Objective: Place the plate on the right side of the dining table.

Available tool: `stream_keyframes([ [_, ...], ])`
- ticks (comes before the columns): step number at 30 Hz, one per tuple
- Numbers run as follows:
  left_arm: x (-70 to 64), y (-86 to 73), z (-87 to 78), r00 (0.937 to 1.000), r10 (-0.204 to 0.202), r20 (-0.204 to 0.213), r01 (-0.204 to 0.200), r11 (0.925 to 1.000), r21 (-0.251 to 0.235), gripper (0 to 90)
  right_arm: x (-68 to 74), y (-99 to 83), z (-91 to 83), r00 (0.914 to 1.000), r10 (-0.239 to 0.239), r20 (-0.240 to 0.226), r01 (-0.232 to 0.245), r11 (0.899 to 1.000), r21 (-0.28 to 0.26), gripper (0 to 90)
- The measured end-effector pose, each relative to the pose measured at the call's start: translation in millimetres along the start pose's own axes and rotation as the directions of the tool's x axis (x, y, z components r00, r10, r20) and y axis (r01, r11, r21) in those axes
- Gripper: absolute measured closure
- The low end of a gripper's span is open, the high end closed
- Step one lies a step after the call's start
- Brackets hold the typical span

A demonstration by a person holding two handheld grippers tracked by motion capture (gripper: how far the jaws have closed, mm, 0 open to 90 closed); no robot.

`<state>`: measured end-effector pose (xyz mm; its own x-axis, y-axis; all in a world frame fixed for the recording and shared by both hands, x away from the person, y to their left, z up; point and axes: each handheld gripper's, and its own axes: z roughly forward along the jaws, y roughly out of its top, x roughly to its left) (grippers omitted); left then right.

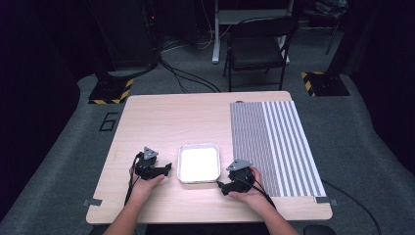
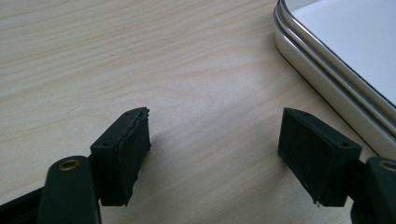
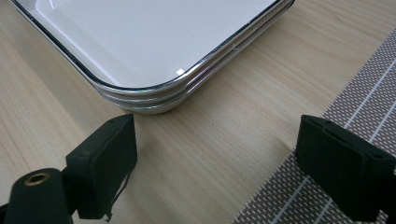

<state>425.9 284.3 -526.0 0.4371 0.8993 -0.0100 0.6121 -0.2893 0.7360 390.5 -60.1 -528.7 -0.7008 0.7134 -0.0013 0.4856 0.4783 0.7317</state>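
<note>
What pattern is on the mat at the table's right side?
The mat has grey and white stripes, finer on its left part and wider on its right; clearest in the high view.

Pale wood-grain table (image 1: 161, 117): matt, smooth, fine streaked grain, looks like laminate; soft sheen in the left gripper view (image 2: 140, 60).

Square white tray with rounded corners (image 1: 181, 164): glossy white inner face, bright reflection spot near one corner (image 3: 140, 42). Rim polished metal, stepped in stacked ridges, mirror-like (image 2: 327, 88).

Grey-and-white striped woven mat (image 1: 279, 147), at 3 o'clock from the tray: cloth-like, matt, dotted weave texture visible up close (image 3: 355, 116).

Black left tool (image 2: 215, 149): matt plastic, pads dull and rubbery, edges slightly ragged. Brass-coloured insert at the joint.

Black right tool (image 3: 217, 163): same matt plastic, frayed pad edge.
</note>
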Motion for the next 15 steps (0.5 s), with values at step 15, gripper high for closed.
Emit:
stream_keyframes([
  [15,-11.6,7.2,-14.3,0.9963,-0.038,0.077,0.033,0.9974,0.065,38.9,3.0,7.6,-21.9,0.9997,0.020,0.015,-0.019,1.000,-0.024,30.3],
])
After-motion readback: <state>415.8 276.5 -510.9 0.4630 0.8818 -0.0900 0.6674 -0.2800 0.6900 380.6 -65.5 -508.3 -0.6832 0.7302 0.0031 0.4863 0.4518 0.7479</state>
